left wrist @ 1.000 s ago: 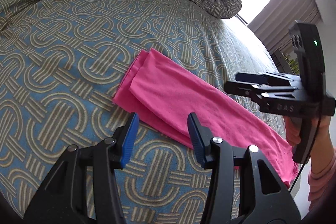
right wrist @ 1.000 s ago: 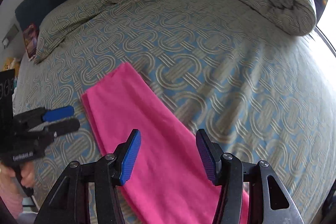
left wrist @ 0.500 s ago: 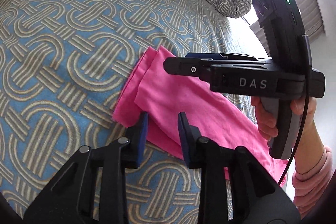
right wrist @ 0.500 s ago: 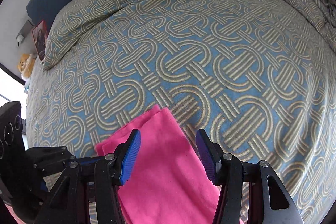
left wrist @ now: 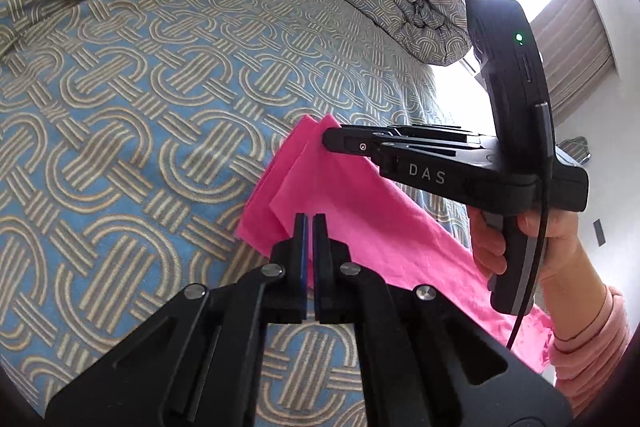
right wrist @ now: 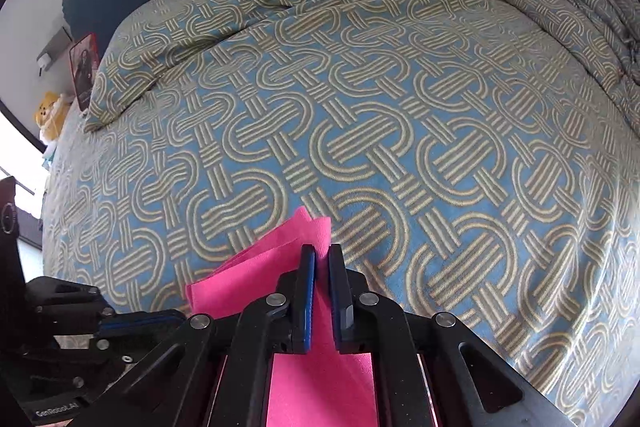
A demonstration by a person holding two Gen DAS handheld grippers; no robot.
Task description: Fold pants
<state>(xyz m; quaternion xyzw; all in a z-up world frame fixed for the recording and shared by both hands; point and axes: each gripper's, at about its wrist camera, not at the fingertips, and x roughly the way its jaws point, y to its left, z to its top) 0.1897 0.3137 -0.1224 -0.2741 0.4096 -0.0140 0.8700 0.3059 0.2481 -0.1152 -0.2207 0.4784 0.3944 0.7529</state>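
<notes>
left wrist: pink pants [left wrist: 360, 223] lie folded lengthwise on the bed [left wrist: 132, 99]; left gripper [left wrist: 308, 223] fingers just closed on their near hem corner | right wrist: right gripper [right wrist: 321, 255] fingers just closed, pinching the far corner

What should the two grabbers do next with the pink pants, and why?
Probably lift that end and carry it toward the other end. Both the left gripper and right gripper have just closed their jaws on the pink pants, which lie flat on the bed.
</notes>
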